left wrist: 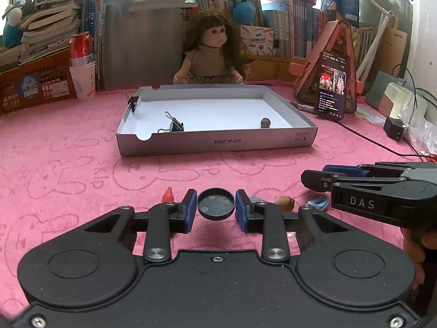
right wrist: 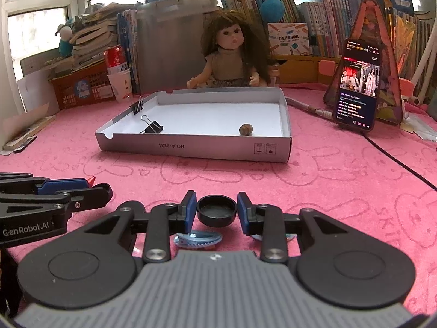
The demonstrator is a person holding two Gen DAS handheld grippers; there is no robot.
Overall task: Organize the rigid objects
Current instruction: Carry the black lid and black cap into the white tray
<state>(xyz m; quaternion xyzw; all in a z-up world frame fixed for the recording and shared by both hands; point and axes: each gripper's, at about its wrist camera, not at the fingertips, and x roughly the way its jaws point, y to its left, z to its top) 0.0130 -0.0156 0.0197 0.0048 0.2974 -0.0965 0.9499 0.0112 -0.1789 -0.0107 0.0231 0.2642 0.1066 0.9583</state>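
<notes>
My left gripper (left wrist: 216,200) is shut on a round black lid (left wrist: 216,207) held just above the pink cloth, its inner face with several round marks turned toward the camera. My right gripper (right wrist: 216,202) is shut on a shallow round black dish (right wrist: 216,213), open side up. The two grippers sit side by side: the right gripper (left wrist: 314,174) shows at the left wrist view's right edge, the left gripper (right wrist: 99,187) at the right wrist view's left edge. Ahead lies an open white box (left wrist: 218,143) (right wrist: 191,151) holding binder clips (left wrist: 174,125) (right wrist: 153,128) and a brown nut (left wrist: 265,122) (right wrist: 245,129).
On the cloth near the grippers lie a small red cone (left wrist: 168,194), a hazelnut (left wrist: 285,203) and a blue hair clip (left wrist: 317,203) (right wrist: 198,239). A lit phone (left wrist: 331,84) (right wrist: 356,87) leans at the right with a cable. A doll (left wrist: 211,52), books, an orange crate and a can on a cup (left wrist: 82,65) line the back.
</notes>
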